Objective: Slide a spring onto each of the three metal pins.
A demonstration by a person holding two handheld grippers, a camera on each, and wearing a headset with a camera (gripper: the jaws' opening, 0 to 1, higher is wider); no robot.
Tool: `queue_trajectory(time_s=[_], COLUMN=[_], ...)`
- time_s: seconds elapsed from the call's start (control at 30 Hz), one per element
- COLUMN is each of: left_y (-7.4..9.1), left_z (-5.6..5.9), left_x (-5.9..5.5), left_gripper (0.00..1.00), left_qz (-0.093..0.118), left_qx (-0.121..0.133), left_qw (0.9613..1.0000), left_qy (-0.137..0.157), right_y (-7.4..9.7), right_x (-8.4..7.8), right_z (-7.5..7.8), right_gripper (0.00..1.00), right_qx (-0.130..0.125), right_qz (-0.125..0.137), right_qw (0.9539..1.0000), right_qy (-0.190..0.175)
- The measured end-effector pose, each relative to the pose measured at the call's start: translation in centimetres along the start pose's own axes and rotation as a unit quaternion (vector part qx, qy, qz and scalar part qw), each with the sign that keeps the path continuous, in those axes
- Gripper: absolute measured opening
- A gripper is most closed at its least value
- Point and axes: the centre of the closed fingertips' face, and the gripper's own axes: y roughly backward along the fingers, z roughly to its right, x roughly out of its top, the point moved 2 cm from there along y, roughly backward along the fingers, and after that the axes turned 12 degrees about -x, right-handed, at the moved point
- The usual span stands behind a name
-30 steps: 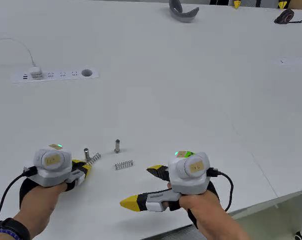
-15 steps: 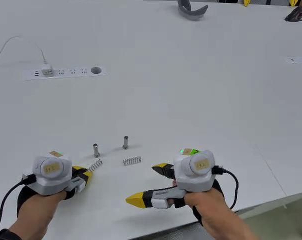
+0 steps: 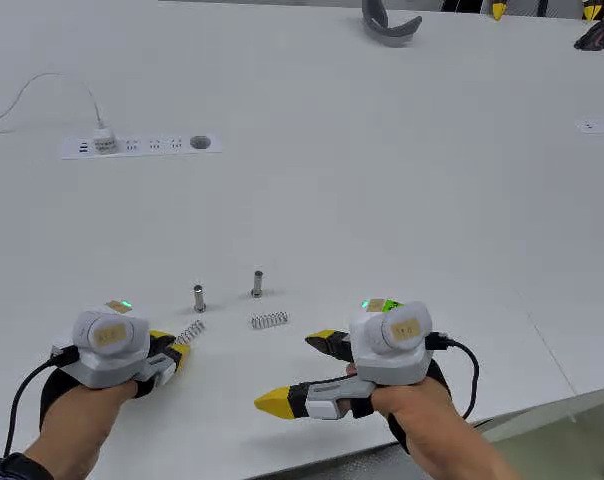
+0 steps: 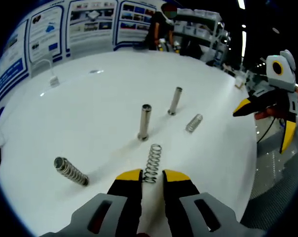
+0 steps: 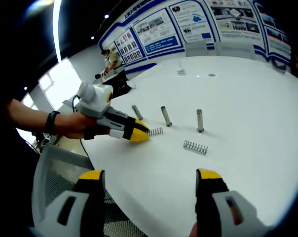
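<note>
Head view: two pins standing upright on white table (image 3: 382,200), left pin (image 3: 199,297) and right pin (image 3: 257,283). Two springs counted here. Held spring (image 3: 190,332) pinched between narrow jaws of left gripper (image 3: 174,349), at 6 o'clock of left pin. Loose spring (image 3: 269,320) lying at 5 o'clock of right pin. Right gripper (image 3: 297,372) with jaws wide, gripping nothing.

Left gripper view: third coil (image 4: 70,170) lying flat at 8 o'clock of left pin, core impossible to tell.

Right gripper view: two pins, three coils; own jaws spread wide.
</note>
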Motion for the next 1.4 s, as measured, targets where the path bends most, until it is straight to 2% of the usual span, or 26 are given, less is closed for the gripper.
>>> queue_trajectory(time_s=[0.13, 0.27, 0.53, 0.8, 1.17, 1.4], left_y=[-0.2, 0.1, 1.2, 3.6, 8.0, 10.4], left_z=[-0.1, -0.2, 0.4, 1.5, 1.1, 1.8], left_x=[0.1, 0.0, -0.8, -0.8, -0.7, -0.6], left_gripper=[0.11, 0.11, 0.11, 0.11, 0.11, 0.11], left_qz=[-0.006, -0.011, -0.011, -0.001, 0.019, 0.026], left_qx=[0.009, 0.019, 0.016, 0.011, 0.022, 0.024], left_qw=[0.9997, 0.9997, 0.9998, 0.9999, 0.9995, 0.9992], left_qy=[-0.023, -0.013, 0.0, -0.009, -0.007, -0.02], right_y=[0.1, 0.2, 0.3, 0.1, -0.1, -0.7], right_x=[0.0, -0.1, -0.1, 0.2, 1.2, 2.2], right_z=[0.0, 0.0, -0.4, -1.0, -2.0, -2.9], right_gripper=[0.76, 0.76, 0.76, 0.76, 0.76, 0.74], right_qx=[-0.001, 0.0, 0.003, 0.011, 0.026, 0.041], right_qz=[-0.001, -0.005, -0.01, -0.002, 0.004, 0.012], right_qw=[1.0, 1.0, 0.9999, 0.9999, 0.9996, 0.999], right_qy=[0.002, -0.001, 0.001, -0.01, -0.007, -0.011])
